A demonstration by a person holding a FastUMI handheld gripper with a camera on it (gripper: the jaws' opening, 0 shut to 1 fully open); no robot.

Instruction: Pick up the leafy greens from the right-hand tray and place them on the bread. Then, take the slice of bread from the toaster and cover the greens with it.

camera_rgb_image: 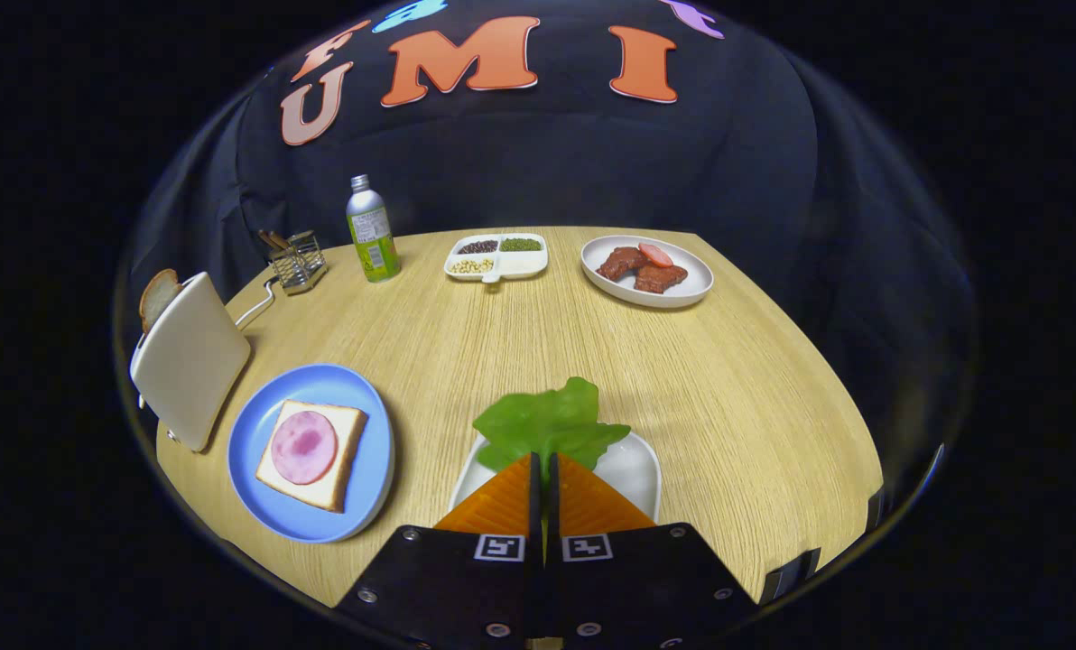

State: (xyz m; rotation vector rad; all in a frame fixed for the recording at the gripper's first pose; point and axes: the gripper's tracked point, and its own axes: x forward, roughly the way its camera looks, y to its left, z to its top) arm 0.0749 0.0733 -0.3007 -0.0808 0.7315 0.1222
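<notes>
My hand-held gripper is clamped on the leafy greens above the pale wooden bench, black cloth behind.

The gripper points forward over the table's near edge, its two orange fingers pressed nearly together, pinching the leafy greens between their tips.
</notes>
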